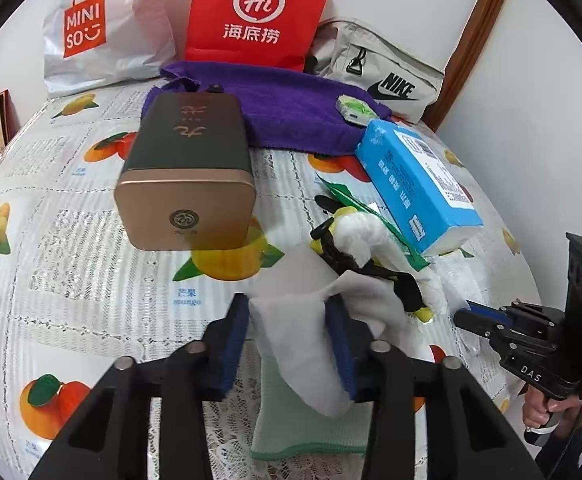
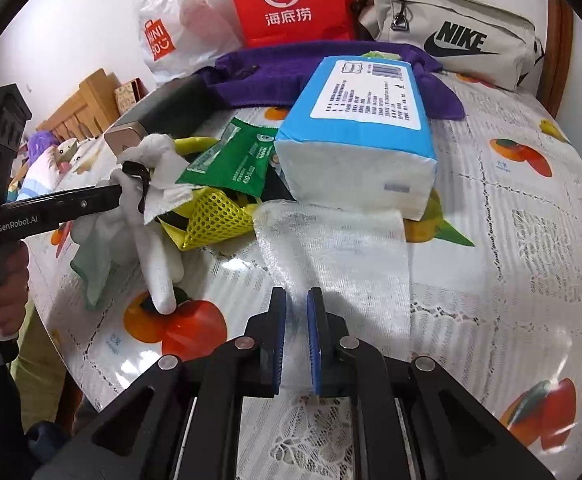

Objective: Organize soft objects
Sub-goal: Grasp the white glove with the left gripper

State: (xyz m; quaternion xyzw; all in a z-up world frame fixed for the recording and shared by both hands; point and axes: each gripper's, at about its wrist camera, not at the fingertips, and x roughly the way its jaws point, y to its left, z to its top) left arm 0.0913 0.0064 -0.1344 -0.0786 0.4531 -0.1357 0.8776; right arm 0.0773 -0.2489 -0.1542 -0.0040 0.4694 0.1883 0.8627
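My left gripper (image 1: 289, 340) is shut on a crumpled white cloth (image 1: 295, 332) that fills the gap between its blue pads. A pale green cloth (image 1: 311, 424) lies under it. In the right wrist view the left gripper (image 2: 125, 196) comes in from the left, and the white cloth (image 2: 151, 240) hangs down from it to the table. My right gripper (image 2: 298, 320) has its pads almost together, pinching the near edge of a white gauze cloth (image 2: 339, 256) spread flat on the table. In the left wrist view the right gripper (image 1: 461, 314) sits low at the right.
A gold-and-dark tin (image 1: 187, 176), a blue tissue pack (image 2: 355, 128), a green sachet (image 2: 235, 160) and a yellow mesh piece (image 2: 215, 220) crowd the fruit-print tablecloth (image 2: 511, 240). Behind lie a purple towel (image 1: 291, 108), a red bag (image 1: 259, 12), a white bag (image 1: 91, 32) and a Nike pouch (image 2: 451, 32).
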